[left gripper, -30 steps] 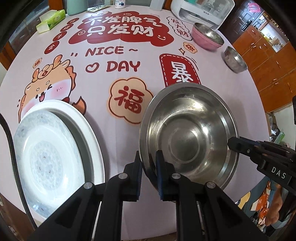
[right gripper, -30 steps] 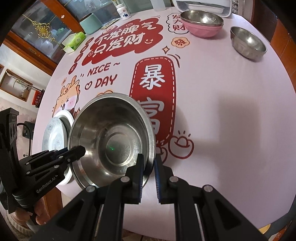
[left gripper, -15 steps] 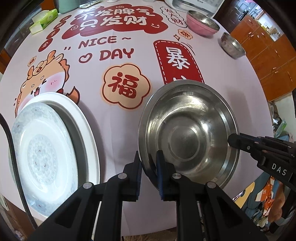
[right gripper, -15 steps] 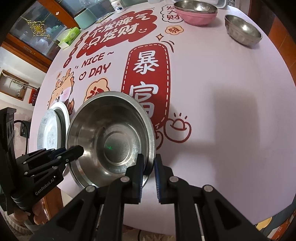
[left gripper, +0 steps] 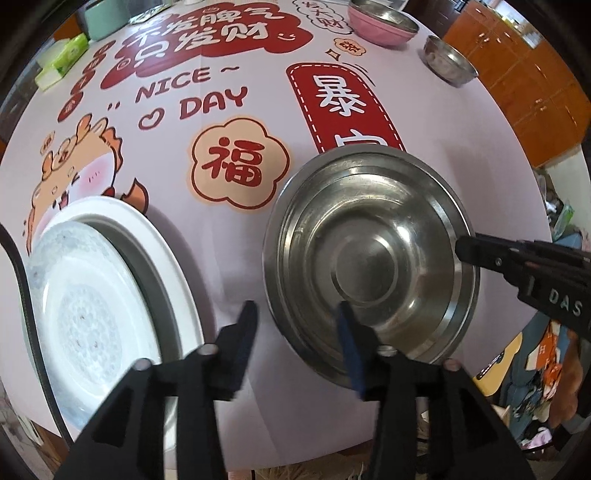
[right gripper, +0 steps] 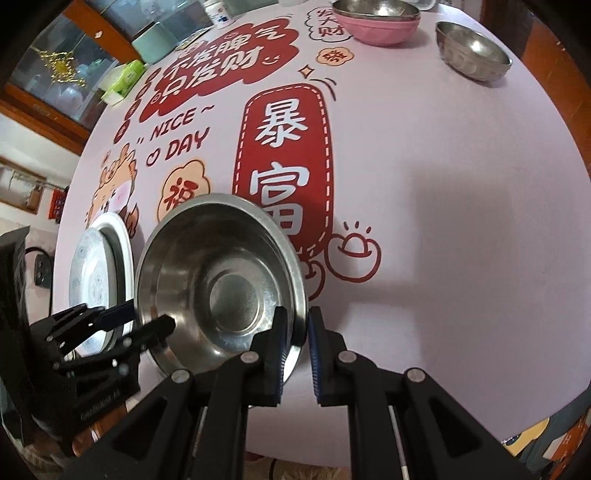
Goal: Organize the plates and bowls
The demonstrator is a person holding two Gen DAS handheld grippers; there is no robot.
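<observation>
Step in hand: setting down the large steel bowl [left gripper: 369, 258] near the front edge of the table [right gripper: 461, 184]; this looks like the release stage.
Left tool [left gripper: 297, 332]: fingers apart, having just been opening; the bowl's near-left rim lies between them, but the pads no longer press on it.
Right tool [right gripper: 295, 332]: fingers close together, clamped on the bowl's right rim, lower centre of the right wrist view.
Bowl position: right of centre in the left wrist view, beside the white plates [left gripper: 92, 302] at lower left, apart from them; whether its base rests fully on the table I cannot tell.
Still to sort: pink bowl [right gripper: 380, 24] with a steel one nested inside, and 1 small steel bowl [right gripper: 472, 51], both at the upper right.
Next move: probably the right tool lets go too, then both lift clear of the rim without dragging it and reach toward the far bowls.
</observation>
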